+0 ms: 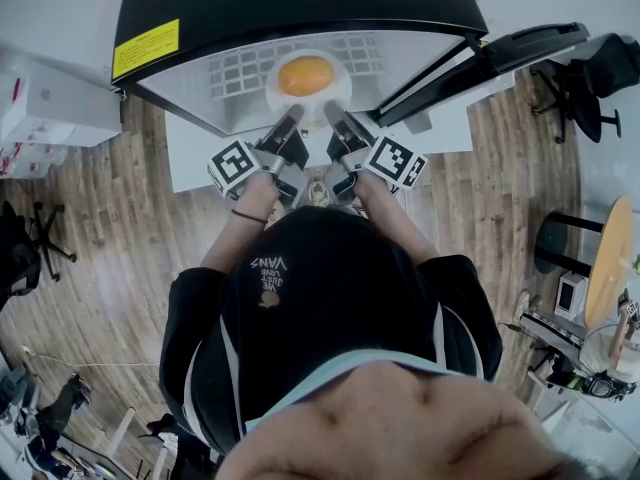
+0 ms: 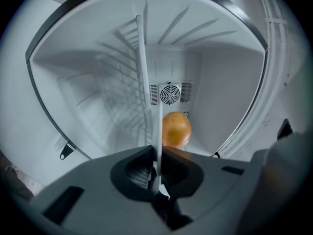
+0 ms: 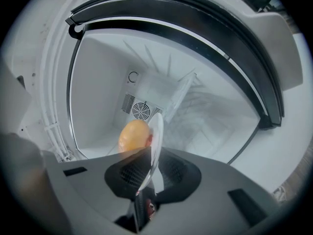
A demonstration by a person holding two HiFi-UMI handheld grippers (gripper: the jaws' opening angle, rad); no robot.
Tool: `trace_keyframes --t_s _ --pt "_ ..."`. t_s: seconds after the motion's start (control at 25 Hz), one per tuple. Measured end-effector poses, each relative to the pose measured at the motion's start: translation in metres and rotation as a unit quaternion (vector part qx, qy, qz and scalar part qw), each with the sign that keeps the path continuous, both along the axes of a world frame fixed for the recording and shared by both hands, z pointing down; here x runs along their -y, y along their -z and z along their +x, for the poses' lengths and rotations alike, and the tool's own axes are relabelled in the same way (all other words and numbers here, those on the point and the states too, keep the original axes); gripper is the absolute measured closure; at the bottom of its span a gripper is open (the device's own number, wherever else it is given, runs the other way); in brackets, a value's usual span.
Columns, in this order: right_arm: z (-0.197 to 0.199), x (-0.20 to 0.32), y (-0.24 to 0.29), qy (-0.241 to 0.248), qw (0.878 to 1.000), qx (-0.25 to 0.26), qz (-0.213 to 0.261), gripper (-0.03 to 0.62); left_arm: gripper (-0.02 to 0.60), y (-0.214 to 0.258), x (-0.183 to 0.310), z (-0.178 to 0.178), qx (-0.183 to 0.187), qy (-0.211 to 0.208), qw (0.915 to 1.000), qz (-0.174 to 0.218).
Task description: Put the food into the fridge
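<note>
Orange food (image 1: 305,75) on plate (image 1: 341,81) inside fridge (image 1: 300,3); left tongs (image 2: 157,152), right tongs (image 3: 152,154) pinch plate rim.

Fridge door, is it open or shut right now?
Open. In the head view the fridge door stands swung wide, and both gripper views look straight inside at the rear fan.

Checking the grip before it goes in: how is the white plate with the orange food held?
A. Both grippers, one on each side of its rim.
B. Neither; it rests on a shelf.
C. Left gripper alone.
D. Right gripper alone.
A: the left gripper and the right gripper each have their jaws shut on the rim of the plate, on opposite sides.
</note>
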State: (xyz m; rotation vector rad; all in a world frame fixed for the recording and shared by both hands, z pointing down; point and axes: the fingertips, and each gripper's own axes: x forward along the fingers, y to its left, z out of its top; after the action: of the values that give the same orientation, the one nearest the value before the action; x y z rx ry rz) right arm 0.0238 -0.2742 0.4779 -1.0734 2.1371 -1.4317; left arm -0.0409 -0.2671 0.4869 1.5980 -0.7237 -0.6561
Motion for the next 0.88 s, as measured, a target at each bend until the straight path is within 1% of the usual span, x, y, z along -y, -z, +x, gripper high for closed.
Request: trace_keyframes --t_s 0.2,0.36,0.56,0.64,0.88 --pt "0.001 0.005 -0.002 0.003 1.0 0.002 -0.004 0.556 0.549 -0.002 0.004 0.001 -0.004 0.005 1.0 -0.002" --pt "0.001 0.009 -0.002 0.004 1.0 0.003 -0.004 0.556 0.549 0.001 0.008 0.002 -0.016 0.008 0.9998 -0.001" --pt "0.002 0.013 -0.002 0.005 1.0 0.004 -0.004 0.556 0.549 0.002 0.013 0.003 -0.018 0.011 0.9998 0.002" --pt "0.003 0.015 -0.002 0.005 1.0 0.006 -0.004 0.554 0.549 -0.002 0.015 0.002 -0.012 0.012 0.9999 -0.002" --pt "0.004 0.019 -0.001 0.008 1.0 0.005 0.0 0.553 0.549 0.006 0.019 0.005 -0.022 0.012 0.9996 0.011"
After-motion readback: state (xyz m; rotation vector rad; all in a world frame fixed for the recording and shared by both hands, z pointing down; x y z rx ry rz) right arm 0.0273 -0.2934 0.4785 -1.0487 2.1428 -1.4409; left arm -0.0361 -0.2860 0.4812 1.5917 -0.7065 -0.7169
